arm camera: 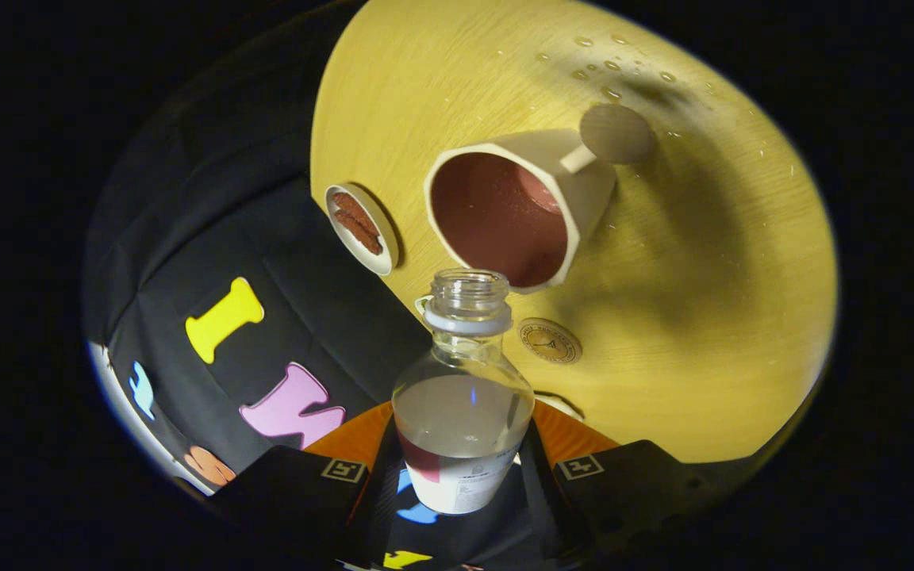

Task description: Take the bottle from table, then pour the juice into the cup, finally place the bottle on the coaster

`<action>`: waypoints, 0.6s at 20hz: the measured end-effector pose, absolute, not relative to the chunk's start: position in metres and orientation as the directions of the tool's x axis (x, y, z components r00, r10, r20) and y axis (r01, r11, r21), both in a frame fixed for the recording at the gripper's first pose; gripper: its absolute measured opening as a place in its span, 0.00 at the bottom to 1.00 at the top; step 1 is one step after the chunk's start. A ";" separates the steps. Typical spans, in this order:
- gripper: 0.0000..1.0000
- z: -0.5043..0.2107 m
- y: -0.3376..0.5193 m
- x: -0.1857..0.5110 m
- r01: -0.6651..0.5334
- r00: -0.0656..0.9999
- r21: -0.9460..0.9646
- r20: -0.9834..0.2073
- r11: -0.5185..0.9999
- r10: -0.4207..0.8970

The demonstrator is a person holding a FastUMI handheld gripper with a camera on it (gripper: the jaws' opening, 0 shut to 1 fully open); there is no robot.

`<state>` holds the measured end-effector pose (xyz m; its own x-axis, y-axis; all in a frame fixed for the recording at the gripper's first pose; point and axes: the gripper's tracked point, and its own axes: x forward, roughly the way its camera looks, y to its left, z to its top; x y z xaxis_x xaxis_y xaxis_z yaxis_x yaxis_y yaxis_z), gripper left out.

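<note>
A clear bottle (463,396) with no cap sits between my fingers, and my gripper (458,469) is shut on its lower, labelled part. It holds pale liquid to about halfway and is tilted, its open mouth just at the rim of the cup (516,206). The cup is beige outside and reddish-brown inside, with a handle ending in a round disc, and stands on the yellow wooden table (703,317) just beyond the bottle. No stream shows at the bottle's mouth. A small round coaster (550,340) with a dark emblem lies on the table right beside the bottle's neck.
A small white round dish (362,228) with brown pieces sits at the table's edge, beside the cup. Several water drops (608,71) lie on the table beyond the cup's handle. The booth's black cloth wall (211,238) runs along that table edge.
</note>
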<state>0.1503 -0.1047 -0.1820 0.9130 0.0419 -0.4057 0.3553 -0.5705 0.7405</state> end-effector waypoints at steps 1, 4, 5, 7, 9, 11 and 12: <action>0.72 -0.188 -0.101 0.147 0.389 0.906 0.778 -0.421 -0.493 0.051; 0.72 -0.199 -0.091 0.142 0.448 0.892 0.860 -0.447 -0.246 0.062; 0.72 -0.199 -0.090 0.142 0.448 0.894 0.879 -0.444 -0.165 0.062; 0.72 -0.202 -0.092 0.140 0.443 0.895 0.896 -0.443 0.012 0.051; 0.72 -0.214 -0.083 0.129 0.466 0.872 0.864 -0.485 0.192 0.068; 0.72 -0.223 -0.078 0.117 0.472 0.850 0.809 -0.523 0.350 0.062; 0.72 -0.224 -0.075 0.113 0.453 0.853 0.792 -0.518 0.410 0.059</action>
